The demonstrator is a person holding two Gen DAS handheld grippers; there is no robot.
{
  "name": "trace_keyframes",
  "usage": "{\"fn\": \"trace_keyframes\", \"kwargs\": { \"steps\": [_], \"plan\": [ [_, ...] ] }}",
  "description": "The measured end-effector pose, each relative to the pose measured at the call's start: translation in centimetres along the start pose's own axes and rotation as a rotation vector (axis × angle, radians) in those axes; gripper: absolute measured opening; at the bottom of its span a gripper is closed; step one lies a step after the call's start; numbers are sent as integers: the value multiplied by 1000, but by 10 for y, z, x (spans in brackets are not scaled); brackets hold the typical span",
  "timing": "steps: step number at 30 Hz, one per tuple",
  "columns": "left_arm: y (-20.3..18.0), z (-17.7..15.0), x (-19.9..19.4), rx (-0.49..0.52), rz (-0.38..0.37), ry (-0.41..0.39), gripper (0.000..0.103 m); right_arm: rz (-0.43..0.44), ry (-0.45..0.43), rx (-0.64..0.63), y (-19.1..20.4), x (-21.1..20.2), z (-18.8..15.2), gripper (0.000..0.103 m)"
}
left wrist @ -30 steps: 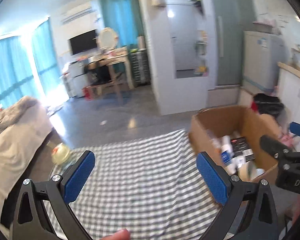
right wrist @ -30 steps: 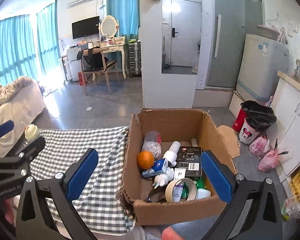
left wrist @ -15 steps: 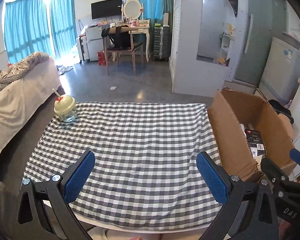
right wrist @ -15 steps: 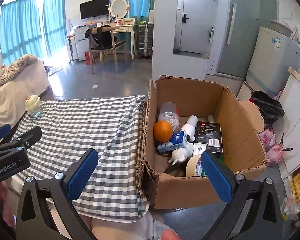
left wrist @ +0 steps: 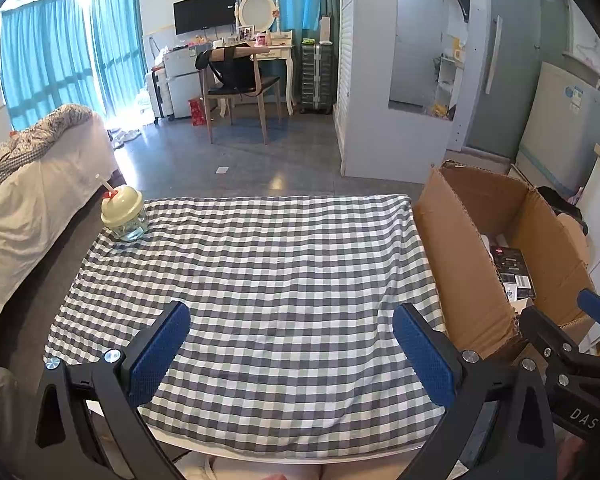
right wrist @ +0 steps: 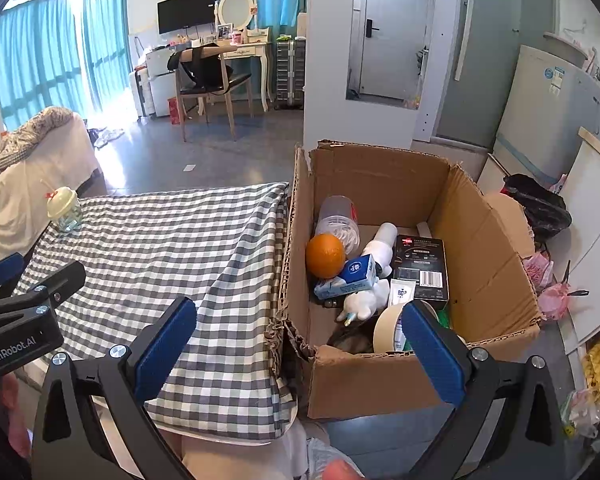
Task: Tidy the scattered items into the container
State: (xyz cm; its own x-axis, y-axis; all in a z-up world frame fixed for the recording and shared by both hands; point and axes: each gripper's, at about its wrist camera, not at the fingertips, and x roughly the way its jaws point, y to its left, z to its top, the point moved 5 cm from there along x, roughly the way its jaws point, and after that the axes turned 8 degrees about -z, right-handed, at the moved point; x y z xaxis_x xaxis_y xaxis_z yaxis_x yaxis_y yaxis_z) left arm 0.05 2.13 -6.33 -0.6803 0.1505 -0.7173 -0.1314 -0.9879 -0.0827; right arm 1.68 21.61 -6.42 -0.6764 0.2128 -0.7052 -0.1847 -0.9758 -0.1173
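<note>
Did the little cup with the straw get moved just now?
No. The cup sits on the same far corner of the checked cloth as before; it only looks shifted because the cameras moved.

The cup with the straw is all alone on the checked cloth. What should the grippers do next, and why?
Probably reach the open left gripper toward the lidded cup at the cloth's far left corner. It looks like the only item outside the cardboard box, and both grippers hold nothing; the right gripper is nearer the box.
</note>
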Motion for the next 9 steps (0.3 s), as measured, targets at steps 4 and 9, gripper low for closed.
{"fn": "trace_keyframes", "kwargs": {
  "steps": [4,9],
  "plan": [
    [-1,-1,2,3,6,8,103,1,1,-1,1,0,-1,103],
    [5,-3,2,-22,6,-9,103,2,6,0,0,2,-2,103]
  ]
}}
